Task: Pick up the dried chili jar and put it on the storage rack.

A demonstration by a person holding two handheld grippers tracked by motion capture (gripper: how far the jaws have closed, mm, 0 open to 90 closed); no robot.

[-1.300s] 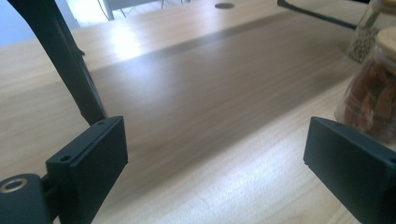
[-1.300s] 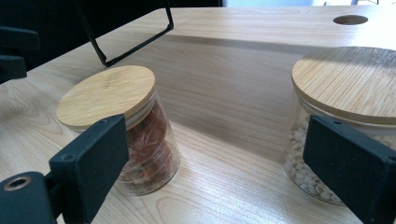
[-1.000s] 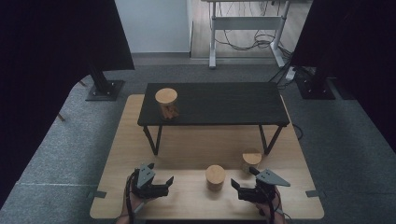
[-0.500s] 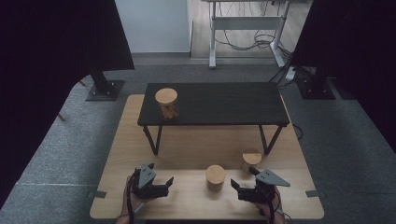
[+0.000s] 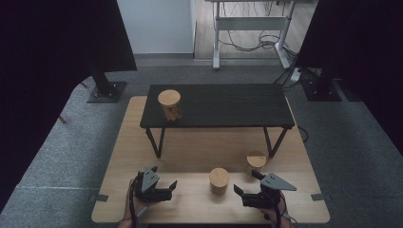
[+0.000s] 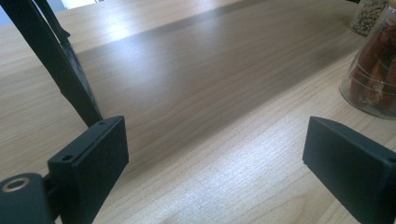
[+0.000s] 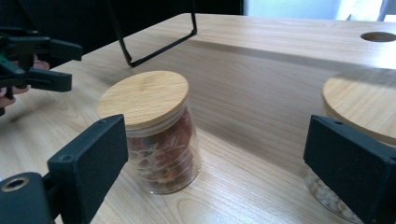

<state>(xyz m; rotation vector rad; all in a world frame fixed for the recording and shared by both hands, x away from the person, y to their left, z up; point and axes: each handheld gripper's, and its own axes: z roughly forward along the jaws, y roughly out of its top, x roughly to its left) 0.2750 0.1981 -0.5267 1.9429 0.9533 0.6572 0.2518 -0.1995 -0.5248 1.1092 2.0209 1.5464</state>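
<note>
Three glass jars with round wooden lids are in view. One jar point(image 5: 169, 105) stands on the left end of a low black shelf point(image 5: 223, 102). A jar of reddish contents point(image 5: 219, 180) point(image 7: 154, 130) point(image 6: 373, 70) stands on the wooden table between my grippers. A jar of pale beans point(image 5: 256, 162) point(image 7: 359, 107) stands to its right, a little farther back. My left gripper point(image 5: 169, 190) point(image 6: 219, 163) lies at the front left, open and empty, pointing right. My right gripper point(image 5: 240, 195) point(image 7: 215, 172) is open and empty, pointing left at the reddish jar, short of it.
The shelf's thin black legs point(image 6: 60, 60) point(image 7: 154, 46) stand on the wooden table point(image 5: 142, 142) behind the jars. A round hole point(image 7: 378, 36) is cut in the tabletop. Grey carpet and black stand bases point(image 5: 107, 90) surround the table.
</note>
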